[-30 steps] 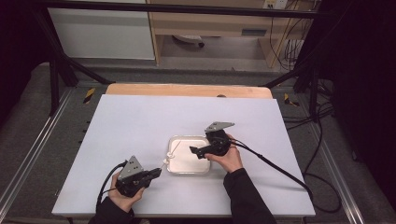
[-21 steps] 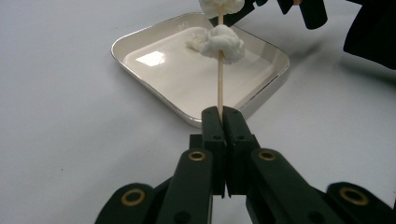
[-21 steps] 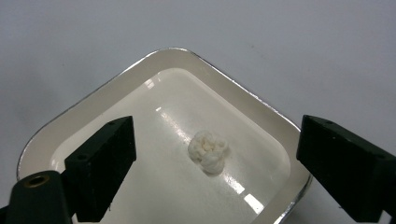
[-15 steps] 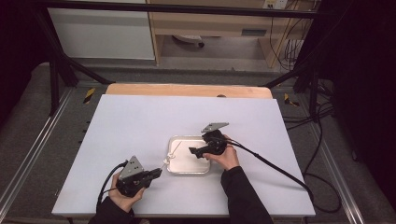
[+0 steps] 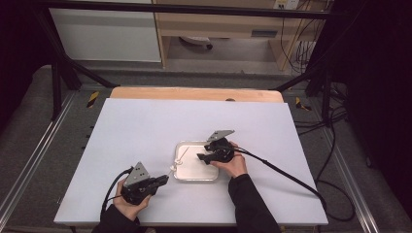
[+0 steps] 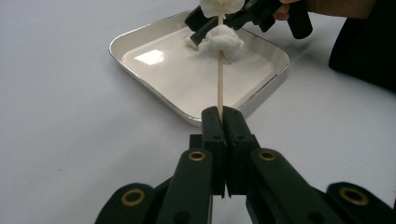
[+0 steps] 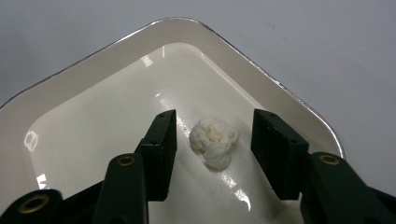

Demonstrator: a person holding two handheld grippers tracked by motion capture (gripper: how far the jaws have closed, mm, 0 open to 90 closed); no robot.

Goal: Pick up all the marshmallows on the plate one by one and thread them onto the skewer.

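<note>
The left gripper (image 6: 219, 116) pinches a skewer (image 6: 220, 70) carrying white puffs over the tray (image 6: 140, 35). The right gripper (image 7: 212, 140) straddles a loose puff (image 7: 214, 141), jaws wide. Best to close gently and avoid crushing it.

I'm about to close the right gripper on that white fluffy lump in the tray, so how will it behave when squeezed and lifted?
The white lump looks puffy and crumpled, so it will probably squash rather than resist. It seems light for its bulk and unlikely to roll. The tray floor is glossy, so the lump may skid unless the open right gripper stays centred.
</note>
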